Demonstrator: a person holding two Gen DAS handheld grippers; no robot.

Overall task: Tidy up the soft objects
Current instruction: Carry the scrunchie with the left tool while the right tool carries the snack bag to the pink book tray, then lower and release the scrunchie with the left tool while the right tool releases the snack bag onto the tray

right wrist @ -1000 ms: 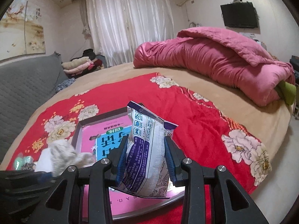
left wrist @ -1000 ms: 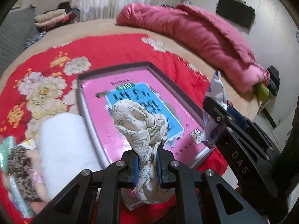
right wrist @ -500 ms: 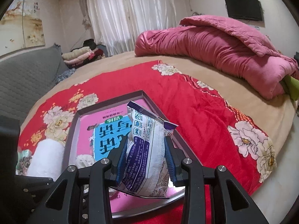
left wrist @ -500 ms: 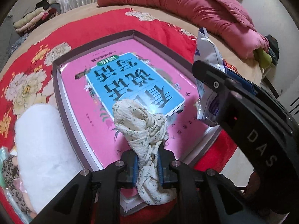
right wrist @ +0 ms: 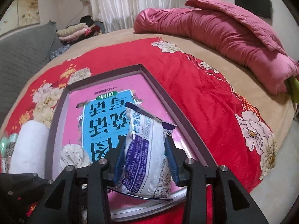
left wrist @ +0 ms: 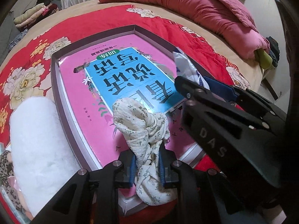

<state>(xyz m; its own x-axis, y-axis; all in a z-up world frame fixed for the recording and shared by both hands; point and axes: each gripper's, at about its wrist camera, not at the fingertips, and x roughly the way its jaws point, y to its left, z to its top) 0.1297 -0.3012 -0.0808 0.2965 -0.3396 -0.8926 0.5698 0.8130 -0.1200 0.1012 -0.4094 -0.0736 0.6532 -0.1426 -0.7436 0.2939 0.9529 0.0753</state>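
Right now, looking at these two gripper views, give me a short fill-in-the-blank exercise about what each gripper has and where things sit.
1. The left gripper holds a bunched floral ____.
2. The right gripper has a white and purple ____ between its fingers.
3. Both items hang over the shallow box, whose inside is mostly ____ with a blue panel.
4. The fluffy white bundle lies ____ the box, on the red floral blanket.

Missing words: cloth; packet; pink; outside
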